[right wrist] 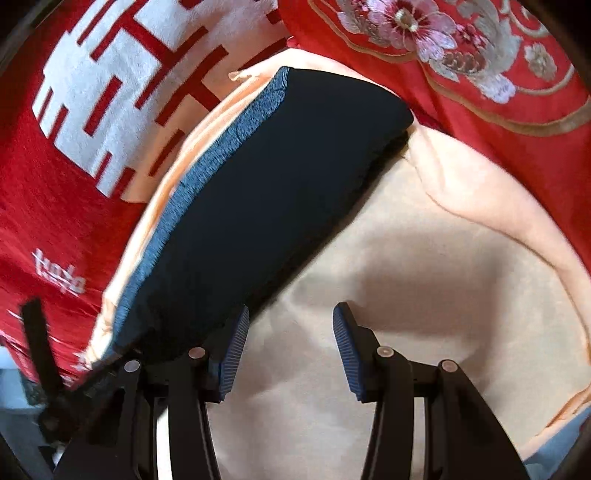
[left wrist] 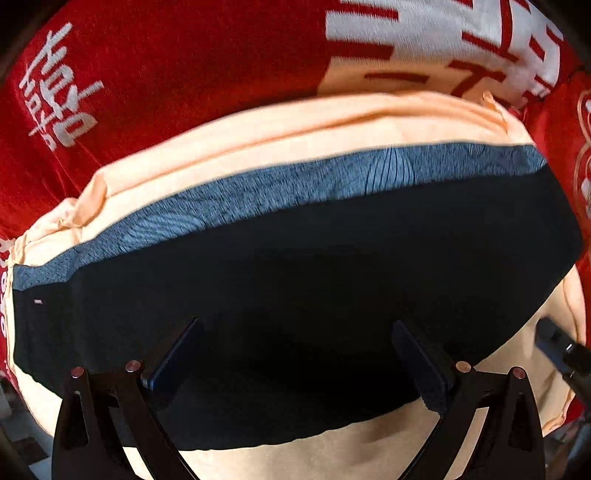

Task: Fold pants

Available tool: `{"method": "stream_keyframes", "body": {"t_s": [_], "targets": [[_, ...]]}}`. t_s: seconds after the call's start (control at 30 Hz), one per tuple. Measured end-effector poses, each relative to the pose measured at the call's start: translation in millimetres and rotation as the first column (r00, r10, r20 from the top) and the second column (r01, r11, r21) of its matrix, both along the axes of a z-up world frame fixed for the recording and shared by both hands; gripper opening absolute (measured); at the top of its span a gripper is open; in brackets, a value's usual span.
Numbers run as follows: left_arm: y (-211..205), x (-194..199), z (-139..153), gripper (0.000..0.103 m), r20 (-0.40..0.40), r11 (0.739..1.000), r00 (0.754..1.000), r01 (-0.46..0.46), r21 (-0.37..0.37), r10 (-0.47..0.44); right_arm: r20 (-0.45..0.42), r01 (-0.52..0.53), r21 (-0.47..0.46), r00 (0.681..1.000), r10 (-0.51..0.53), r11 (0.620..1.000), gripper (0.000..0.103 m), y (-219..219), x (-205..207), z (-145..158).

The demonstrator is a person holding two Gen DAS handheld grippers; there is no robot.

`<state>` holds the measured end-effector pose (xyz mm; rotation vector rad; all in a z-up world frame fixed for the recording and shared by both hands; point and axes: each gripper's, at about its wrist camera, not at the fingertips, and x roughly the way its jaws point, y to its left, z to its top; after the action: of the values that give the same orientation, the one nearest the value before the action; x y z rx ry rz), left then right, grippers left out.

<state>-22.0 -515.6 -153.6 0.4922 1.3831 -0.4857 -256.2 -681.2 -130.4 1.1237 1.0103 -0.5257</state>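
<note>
My left gripper (left wrist: 295,354) hangs over the pants (left wrist: 295,277) with its jaws spread wide, nothing between them; the dark fabric fills the gap beneath; the pants lie folded into a long navy slab with a heathered blue waistband (left wrist: 280,188) along the far edge; they rest on a peach cloth (left wrist: 295,122), which sits on a red bedspread (left wrist: 166,66) with white characters; my right gripper (right wrist: 290,347) is open too, empty, hovering over bare peach cloth (right wrist: 424,277) just beside the near end of the pants (right wrist: 277,184); its left finger (right wrist: 234,354) sits close to the navy edge, touching or not I cannot tell; embroidered flowers (right wrist: 413,26) show on the red beyond.
</note>
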Motion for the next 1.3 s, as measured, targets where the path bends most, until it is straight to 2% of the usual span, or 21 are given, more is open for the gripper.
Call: {"method": "stream_keyframes", "body": {"t_s": [0.23, 0.3, 0.7, 0.8, 0.83, 0.97, 1.1, 1.17, 1.2, 1.23, 1.27, 1.3], "targets": [[8.1, -17.9, -8.5, 0.102, -0.007, 1.0, 1.0, -0.002, -0.003, 0.002, 0.111, 0.036, 0.062, 0.993, -0.043, 0.997, 0.051, -3.4, -4.4, -14.9], [17.7, -8.2, -14.6, 0.102, -0.01, 1.0, 1.0, -0.002, -0.008, 0.002, 0.145, 0.056, 0.074, 0.987, -0.066, 0.996, 0.051, -4.2, -9.6, -18.4], [34.4, -9.1, -16.9, 0.102, -0.002, 1.0, 1.0, -0.005, -0.028, 0.005, 0.264, 0.107, 0.123, 0.955, -0.137, 0.987, 0.051, -14.2, -23.1, -29.3], [28.9, 2.6, -18.8, 0.102, 0.001, 0.999, 1.0, -0.002, -0.032, 0.002, 0.294, 0.11, 0.122, 0.945, -0.142, 0.986, 0.051, -17.9, -23.3, -31.5], [23.8, 18.1, -24.5, 0.102, 0.002, 0.999, 1.0, -0.001, -0.032, 0.001, 0.303, 0.113, 0.118, 0.942, -0.144, 0.987, 0.051, -20.2, -23.0, -32.2], [23.7, 15.9, -24.4, 0.102, 0.007, 0.999, 1.0, 0.004, -0.041, -0.004, 0.343, 0.13, 0.096, 0.926, -0.155, 0.987, 0.051, -31.9, -7.7, -40.6], [23.7, 17.4, -26.2, 0.102, 0.008, 0.999, 1.0, 0.009, -0.05, -0.008, 0.344, 0.114, 0.078, 0.929, -0.134, 0.99, 0.053, -38.3, 11.0, -41.5], [23.7, 18.1, -25.3, 0.102, 0.005, 0.999, 1.0, 0.009, -0.049, -0.009, 0.297, 0.117, 0.078, 0.945, -0.135, 0.99, 0.044, -39.5, 17.3, -39.9], [23.6, 18.8, -23.7, 0.102, 0.004, 0.999, 1.0, 0.007, -0.046, -0.007, 0.255, 0.122, 0.07, 0.957, -0.136, 0.99, 0.023, -40.3, 18.9, -37.4], [23.4, 18.9, -20.6, 0.096, 0.006, 0.999, 1.0, 0.004, -0.046, -0.004, 0.237, 0.116, 0.064, 0.963, -0.128, 0.991, 0.02, -40.5, 20.0, -34.6], [22.8, 18.1, -16.5, 0.081, 0.005, 0.998, 1.0, 0.007, -0.056, -0.007, 0.232, 0.104, 0.049, 0.966, -0.113, 0.993, 0.019, -39.5, 21.7, -28.1], [21.6, 16.7, -12.1, 0.074, -0.004, 0.998, 1.0, 0.017, -0.068, -0.017, 0.229, 0.086, 0.026, 0.969, -0.089, 0.996, 0.018, -38.0, 23.9, -21.1]]}}
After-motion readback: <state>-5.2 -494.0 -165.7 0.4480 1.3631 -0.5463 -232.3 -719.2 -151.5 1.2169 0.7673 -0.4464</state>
